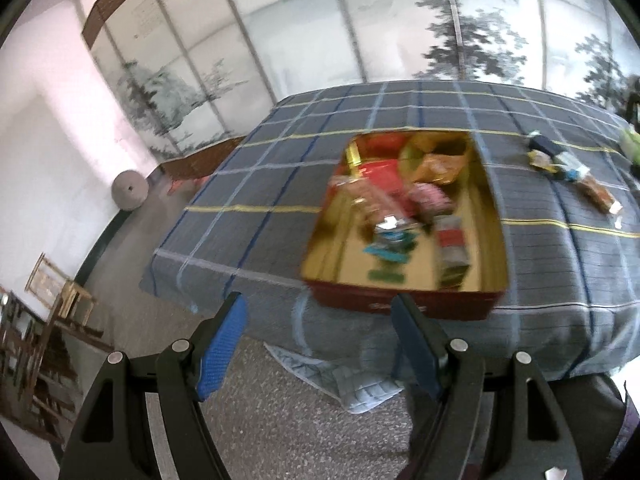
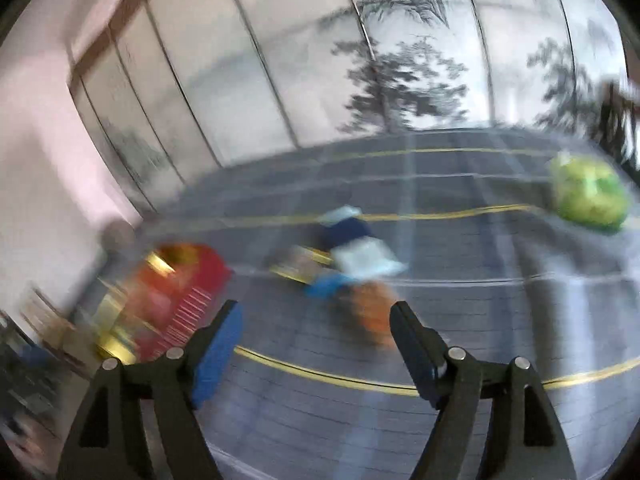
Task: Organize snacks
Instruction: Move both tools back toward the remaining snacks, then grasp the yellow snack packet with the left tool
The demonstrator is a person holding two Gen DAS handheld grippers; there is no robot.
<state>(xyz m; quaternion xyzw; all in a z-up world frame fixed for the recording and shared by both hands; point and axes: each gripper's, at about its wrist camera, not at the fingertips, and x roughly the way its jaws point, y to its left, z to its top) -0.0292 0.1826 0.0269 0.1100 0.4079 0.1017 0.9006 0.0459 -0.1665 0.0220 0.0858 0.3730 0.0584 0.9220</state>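
Surface: a tabletop under a grey plaid cloth (image 1: 280, 152) crossed by yellow, blue and white lines; the cloth hangs over the near edge down to a speckled floor (image 1: 260, 412).

Room: behind the tabletop, a wall of pale panels (image 1: 360, 20) printed with dark trees. A white wall stands far left of the left claw, with a round grey cushion (image 1: 129, 191) at its foot and wooden furniture (image 1: 60, 300) nearer.

Tin, one: red outside, gold inside, lid off, lying at the near edge of the tabletop (image 1: 404, 306), directly ahead of the left claw (image 1: 318, 312) and just beyond its tips. It holds a jumble of wrapped snacks (image 1: 400, 208) in red, orange, pink and teal; blur prevents a count.

Loose snacks: a small cluster of packets (image 1: 560, 164) on the cloth, ahead and right of the left claw. In the right wrist view, that cluster (image 2: 352, 256) lies just ahead of the right claw (image 2: 316, 320), smeared by blur; white, navy, blue and orange pieces show, number uncertain. The tin (image 2: 172, 292) sits to its left.

Green bag, one (image 2: 588, 196): far ahead and right of the right claw.

Claws, two: both released, jaws spread, nothing between them.
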